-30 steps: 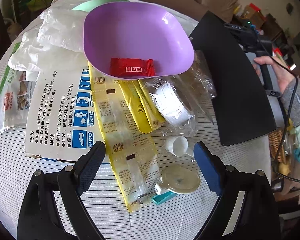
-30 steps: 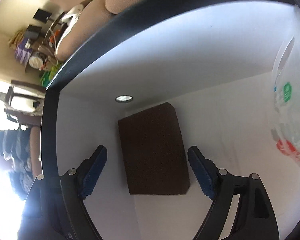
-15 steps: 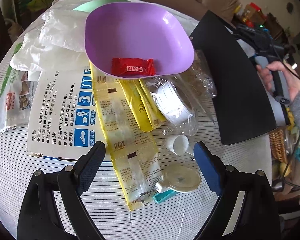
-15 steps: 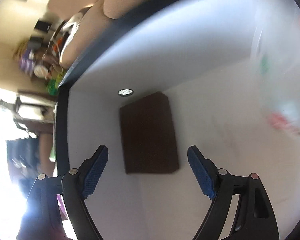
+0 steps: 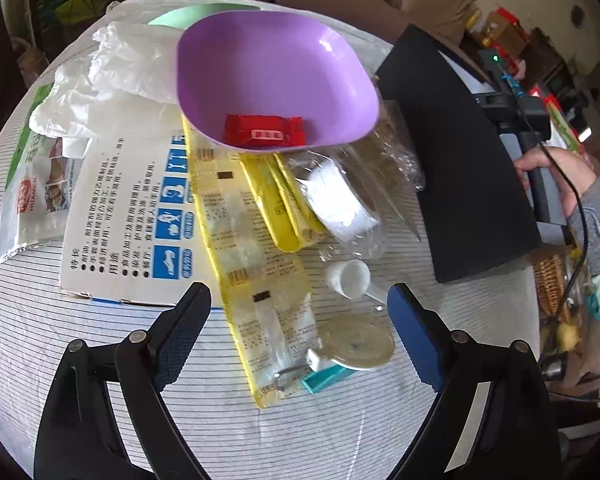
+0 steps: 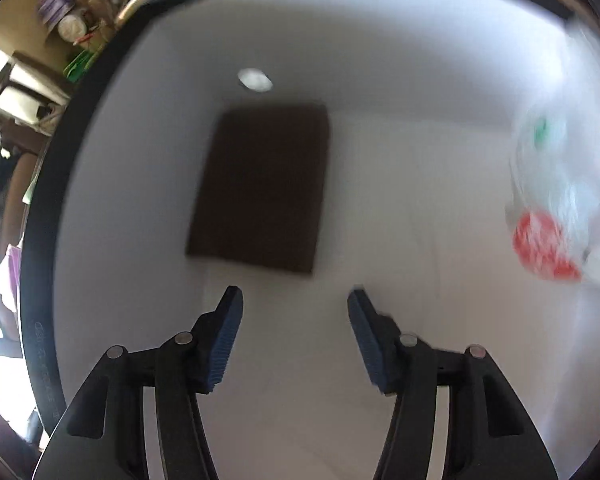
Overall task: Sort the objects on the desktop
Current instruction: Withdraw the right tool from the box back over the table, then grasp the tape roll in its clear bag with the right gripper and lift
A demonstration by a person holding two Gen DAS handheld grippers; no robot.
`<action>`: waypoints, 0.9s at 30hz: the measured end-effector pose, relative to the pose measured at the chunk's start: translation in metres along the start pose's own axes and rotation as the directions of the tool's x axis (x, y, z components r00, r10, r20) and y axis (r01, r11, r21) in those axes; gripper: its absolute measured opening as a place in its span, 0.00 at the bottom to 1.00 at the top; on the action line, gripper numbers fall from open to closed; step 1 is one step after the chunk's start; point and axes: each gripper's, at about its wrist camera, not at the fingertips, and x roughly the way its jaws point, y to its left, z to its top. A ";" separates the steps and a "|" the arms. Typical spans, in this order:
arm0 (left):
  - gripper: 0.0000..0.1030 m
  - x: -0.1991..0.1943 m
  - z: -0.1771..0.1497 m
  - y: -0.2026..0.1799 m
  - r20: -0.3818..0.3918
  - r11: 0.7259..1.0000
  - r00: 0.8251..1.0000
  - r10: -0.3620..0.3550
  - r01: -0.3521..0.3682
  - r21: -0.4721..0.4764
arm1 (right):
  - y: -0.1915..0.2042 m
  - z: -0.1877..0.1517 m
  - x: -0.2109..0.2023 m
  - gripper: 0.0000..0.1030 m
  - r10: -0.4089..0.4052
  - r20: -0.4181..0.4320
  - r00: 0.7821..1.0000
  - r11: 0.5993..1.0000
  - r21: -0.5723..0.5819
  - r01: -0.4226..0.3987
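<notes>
In the left wrist view, a purple bowl (image 5: 276,76) holds a red candy packet (image 5: 264,132). Below it lie yellow sachet strips (image 5: 256,248), a white scoop (image 5: 350,274) and a round white disc on a teal piece (image 5: 358,346). My left gripper (image 5: 298,300) hovers open over the long yellow strip with nothing held. My right gripper (image 6: 296,294) points down into a white-lined box (image 6: 380,360). Its jaws are closing with nothing between them. A dark brown pad (image 6: 260,188) lies just beyond its fingertips. A small white disc (image 6: 255,79) lies past that.
A blue-and-white printed box (image 5: 124,220), a white plastic bag (image 5: 112,84) and a green snack pouch (image 5: 32,196) cover the left of the striped tablecloth. The black box (image 5: 456,160) stands at the right, with a person's hand (image 5: 556,176) over it. A clear bag with red and green print (image 6: 548,204) lies inside it.
The right gripper's jaws have narrowed a good deal, and it has rolled and shifted, so the brown pad now sits beyond the fingertips. The left gripper has stayed put.
</notes>
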 end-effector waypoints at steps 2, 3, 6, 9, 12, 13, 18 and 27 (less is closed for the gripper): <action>0.87 0.002 0.005 0.004 -0.005 1.000 1.000 -0.002 0.002 -0.018 | 0.007 0.005 0.001 0.51 -0.042 0.007 0.999 0.999 -0.033 0.042; 0.87 0.003 0.007 0.006 -0.007 1.000 1.000 -0.003 0.003 -0.022 | 0.010 0.005 0.001 0.51 -0.050 0.008 0.999 0.998 -0.047 0.051; 0.87 0.000 0.013 0.008 0.002 1.000 1.000 0.005 -0.005 -0.011 | 0.020 0.000 -0.007 0.54 -0.096 0.026 0.995 0.992 -0.085 0.098; 0.87 -0.008 0.013 0.016 0.019 1.000 1.000 0.009 -0.009 -0.020 | 0.035 -0.016 -0.026 0.64 -0.155 0.051 0.987 0.976 -0.147 0.161; 0.87 -0.015 0.011 0.025 0.031 0.999 0.999 -0.013 0.015 -0.042 | 0.043 -0.060 -0.069 0.64 -0.088 0.165 0.982 0.974 -0.192 0.119; 0.87 -0.017 0.011 0.027 0.038 0.998 0.999 -0.020 0.022 -0.053 | 0.046 -0.078 -0.086 0.65 -0.032 0.207 0.978 0.976 -0.206 0.075; 0.87 -0.031 0.012 0.042 0.078 0.991 0.996 -0.052 0.061 -0.120 | 0.104 -0.149 -0.141 0.75 0.172 0.332 0.928 0.945 -0.321 -0.060; 0.87 -0.050 0.009 0.055 0.112 0.981 0.989 -0.092 0.110 -0.162 | 0.223 -0.197 -0.066 0.78 0.112 0.308 0.945 0.855 -0.514 0.066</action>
